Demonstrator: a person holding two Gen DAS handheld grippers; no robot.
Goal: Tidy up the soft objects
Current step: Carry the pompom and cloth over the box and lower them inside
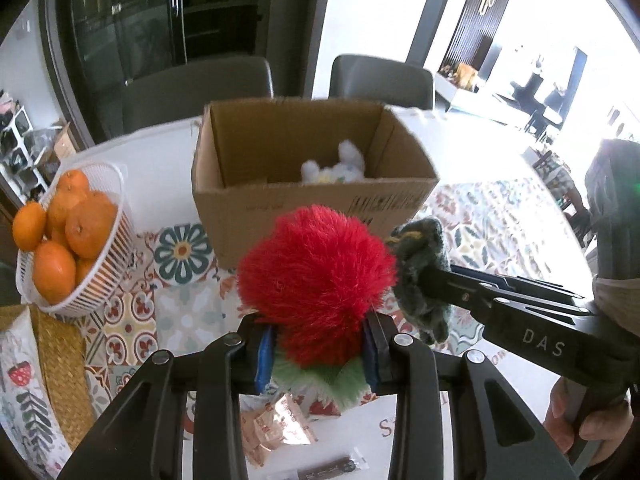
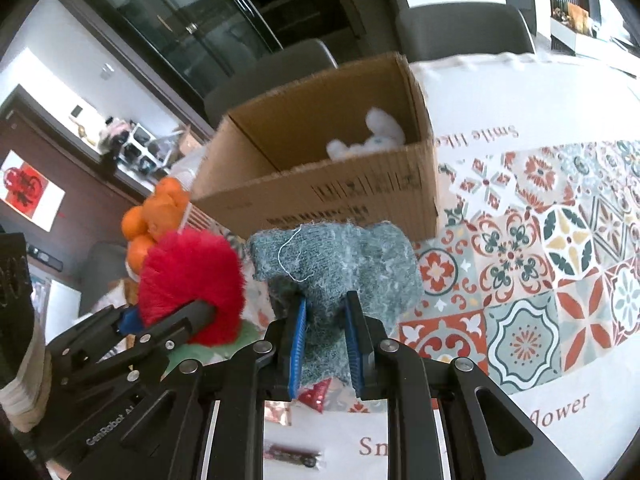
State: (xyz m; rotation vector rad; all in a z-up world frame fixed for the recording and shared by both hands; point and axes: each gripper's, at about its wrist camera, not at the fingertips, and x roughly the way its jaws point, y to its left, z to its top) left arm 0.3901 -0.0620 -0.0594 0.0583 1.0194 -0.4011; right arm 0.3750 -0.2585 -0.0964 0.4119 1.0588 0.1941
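My left gripper (image 1: 318, 354) is shut on a fluffy red plush toy (image 1: 316, 276) with a green fringe underneath, held above the table in front of an open cardboard box (image 1: 304, 200). My right gripper (image 2: 324, 344) is shut on a grey-green knitted cloth (image 2: 340, 264), held just right of the red plush toy (image 2: 192, 280). The cloth also shows in the left wrist view (image 1: 420, 272). A white plush toy (image 1: 336, 166) lies inside the box (image 2: 320, 196), at its right side; it shows in the right wrist view (image 2: 368, 136) too.
A white basket of oranges (image 1: 76, 236) stands left of the box. A woven mat (image 1: 60, 364) lies at the left edge. Small packets (image 1: 276, 428) lie on the patterned tablecloth (image 2: 540, 280) below the grippers. Two grey chairs (image 1: 380, 80) stand behind the table.
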